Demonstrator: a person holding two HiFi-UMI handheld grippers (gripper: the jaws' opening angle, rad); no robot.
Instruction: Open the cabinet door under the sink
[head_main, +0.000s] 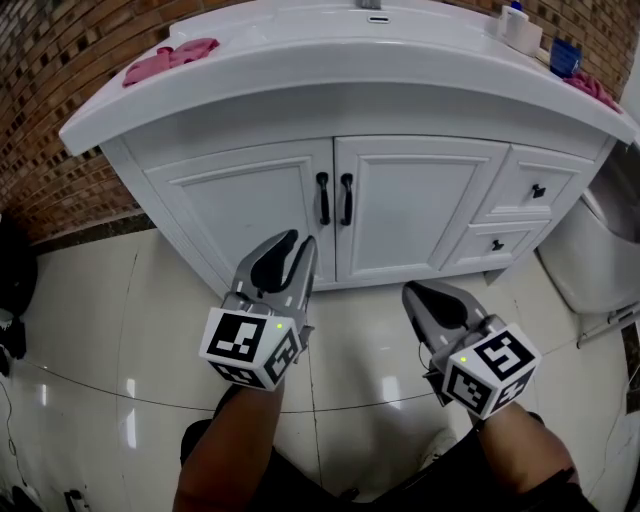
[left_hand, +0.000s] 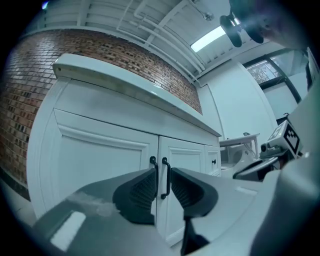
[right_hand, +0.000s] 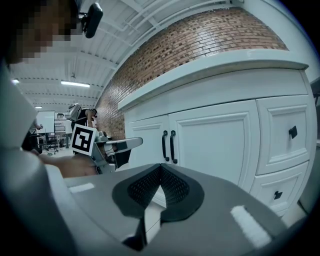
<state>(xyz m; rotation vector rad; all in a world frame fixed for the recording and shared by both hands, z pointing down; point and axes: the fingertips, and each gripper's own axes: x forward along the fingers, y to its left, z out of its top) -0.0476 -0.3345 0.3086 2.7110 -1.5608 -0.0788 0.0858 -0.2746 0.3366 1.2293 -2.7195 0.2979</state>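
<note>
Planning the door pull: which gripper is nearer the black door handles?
Left. The left gripper is just short of the handles, jaws apart and aimed at them; the right gripper is lower and farther right, shut.

The left gripper (left_hand: 161, 186) points at the white cabinet (left_hand: 100, 150) under the countertop (left_hand: 130, 85); its jaws stand apart; the two black door handles (left_hand: 165, 177) show upright in the gap, beyond the tips.

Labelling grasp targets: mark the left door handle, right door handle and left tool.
left door handle (head_main: 323, 200), head view, middle of the black bar.
right door handle (head_main: 346, 200), head view, middle of the black bar.
left tool (head_main: 302, 243), head view, midway between its fingertips.
</note>
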